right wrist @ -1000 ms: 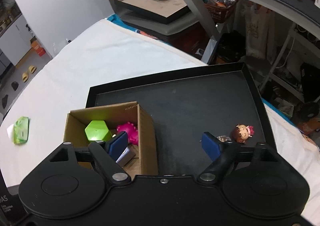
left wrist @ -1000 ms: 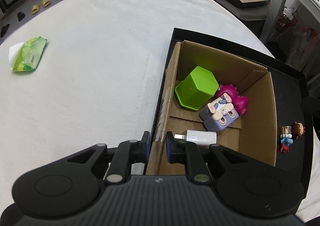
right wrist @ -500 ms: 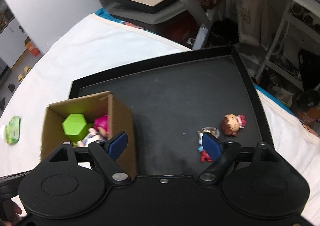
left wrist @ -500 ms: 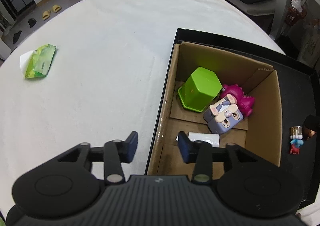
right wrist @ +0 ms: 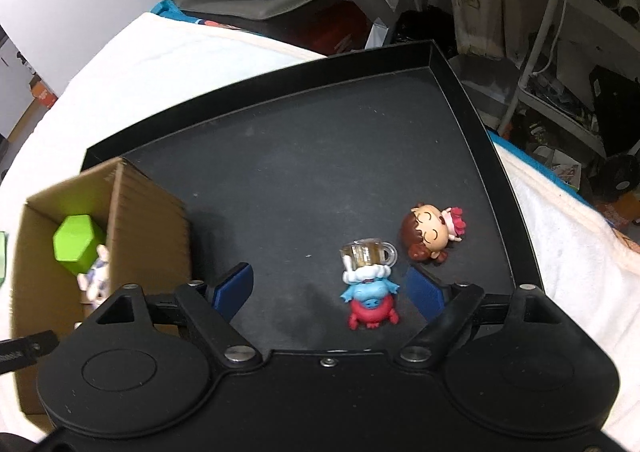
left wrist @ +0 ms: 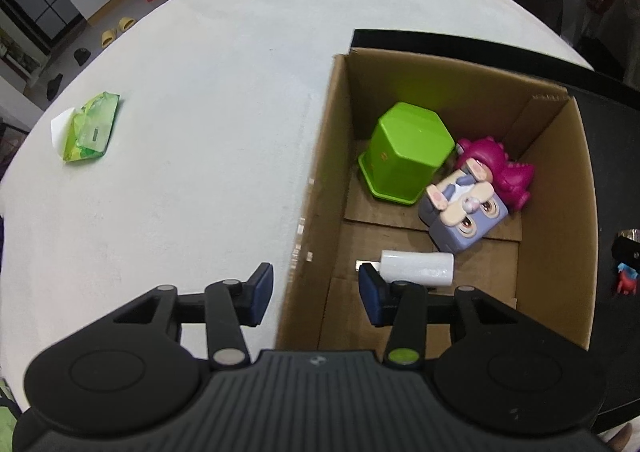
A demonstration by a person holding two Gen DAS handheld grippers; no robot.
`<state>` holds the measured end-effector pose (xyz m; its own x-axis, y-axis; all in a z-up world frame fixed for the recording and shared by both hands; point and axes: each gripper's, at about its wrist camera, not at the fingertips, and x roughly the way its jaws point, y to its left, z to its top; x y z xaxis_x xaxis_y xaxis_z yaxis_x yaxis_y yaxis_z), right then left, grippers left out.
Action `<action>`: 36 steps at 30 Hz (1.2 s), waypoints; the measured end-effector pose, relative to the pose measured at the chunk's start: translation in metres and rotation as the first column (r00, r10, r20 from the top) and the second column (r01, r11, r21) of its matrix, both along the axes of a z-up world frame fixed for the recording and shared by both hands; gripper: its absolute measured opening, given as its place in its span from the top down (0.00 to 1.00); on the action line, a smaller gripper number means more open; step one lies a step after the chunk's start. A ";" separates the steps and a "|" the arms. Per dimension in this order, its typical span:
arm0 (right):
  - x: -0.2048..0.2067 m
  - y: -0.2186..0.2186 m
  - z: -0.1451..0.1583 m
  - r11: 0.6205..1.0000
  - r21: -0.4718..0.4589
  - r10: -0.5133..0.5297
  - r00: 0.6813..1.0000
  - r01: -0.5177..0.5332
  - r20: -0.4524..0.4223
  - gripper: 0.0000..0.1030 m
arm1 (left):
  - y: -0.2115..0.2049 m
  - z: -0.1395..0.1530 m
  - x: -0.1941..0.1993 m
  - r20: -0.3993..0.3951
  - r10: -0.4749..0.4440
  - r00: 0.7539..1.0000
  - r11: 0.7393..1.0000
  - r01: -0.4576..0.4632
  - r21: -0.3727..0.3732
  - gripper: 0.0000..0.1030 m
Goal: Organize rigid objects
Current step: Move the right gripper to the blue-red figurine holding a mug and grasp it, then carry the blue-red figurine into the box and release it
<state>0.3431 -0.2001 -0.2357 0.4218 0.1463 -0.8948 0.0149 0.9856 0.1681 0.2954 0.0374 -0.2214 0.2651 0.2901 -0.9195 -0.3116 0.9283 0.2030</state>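
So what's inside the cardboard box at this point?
The cardboard box holds a green hexagonal cup lying tipped over, a pink dinosaur toy, a purple cube figure and a white charger. Anything beneath the cup or figures is covered.

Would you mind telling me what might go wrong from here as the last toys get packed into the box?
The blue and red figure lies off-centre between the open right gripper fingers, near the right one, so closing may push it aside. The brown-haired doll lies close by and could get knocked. The open left gripper straddles the cardboard box wall and might shift the box.
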 end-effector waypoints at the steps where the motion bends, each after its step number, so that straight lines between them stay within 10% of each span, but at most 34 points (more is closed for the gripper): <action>1: 0.000 0.000 -0.004 1.000 -0.005 0.003 1.000 -0.003 -0.002 0.19 | -0.002 -0.001 0.001 -0.004 -0.007 1.000 1.000 0.007 0.006 0.56; 7: 0.004 -0.008 -0.024 1.000 -0.013 -0.023 0.999 0.023 -0.025 0.21 | -0.012 -0.003 0.000 -0.005 -0.014 1.000 0.999 0.014 0.045 0.55; 12: 0.002 0.000 -0.030 0.991 -0.135 -0.010 1.000 0.011 0.009 0.64 | -0.014 -0.002 -0.002 0.003 -0.001 1.000 0.999 0.000 0.050 0.53; 36: -0.013 -0.012 0.021 0.993 0.120 -0.025 0.991 0.008 0.135 0.66 | -0.005 0.008 -0.008 0.080 -0.030 0.996 0.999 0.031 -0.021 0.53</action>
<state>0.3296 -0.2125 -0.2144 0.5413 0.2404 -0.8058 0.0000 0.9583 0.2858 0.2875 0.0328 -0.2130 0.3458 0.2610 -0.9013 -0.2975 0.9415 0.1585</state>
